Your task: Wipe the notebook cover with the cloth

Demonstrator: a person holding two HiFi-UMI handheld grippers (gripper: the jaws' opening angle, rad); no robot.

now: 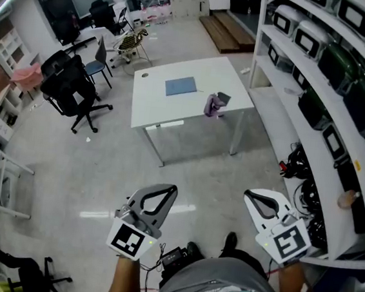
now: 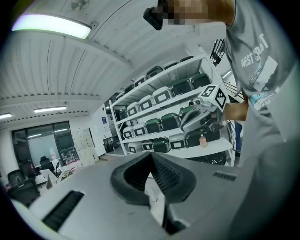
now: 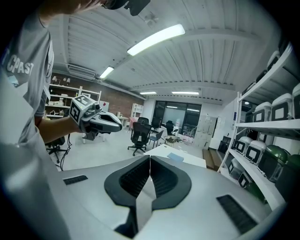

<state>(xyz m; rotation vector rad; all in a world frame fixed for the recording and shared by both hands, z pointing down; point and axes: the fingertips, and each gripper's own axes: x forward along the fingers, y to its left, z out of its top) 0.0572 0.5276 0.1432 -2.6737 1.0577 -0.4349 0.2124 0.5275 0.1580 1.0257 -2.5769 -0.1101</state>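
Observation:
A blue notebook lies flat on the white table across the room. A purple and grey cloth sits bunched near the table's right front edge, to the right of the notebook. Both grippers are held low in front of the person, far from the table. My left gripper is shut with nothing between its jaws, and my right gripper is shut and empty too. In the right gripper view the table and the notebook show small beyond the shut jaws, with the left gripper off to the left.
Shelves with green and white bins run along the right side. Black office chairs stand left of the table, and a pink stool is further left. Cables and gear lie on the floor by the shelves.

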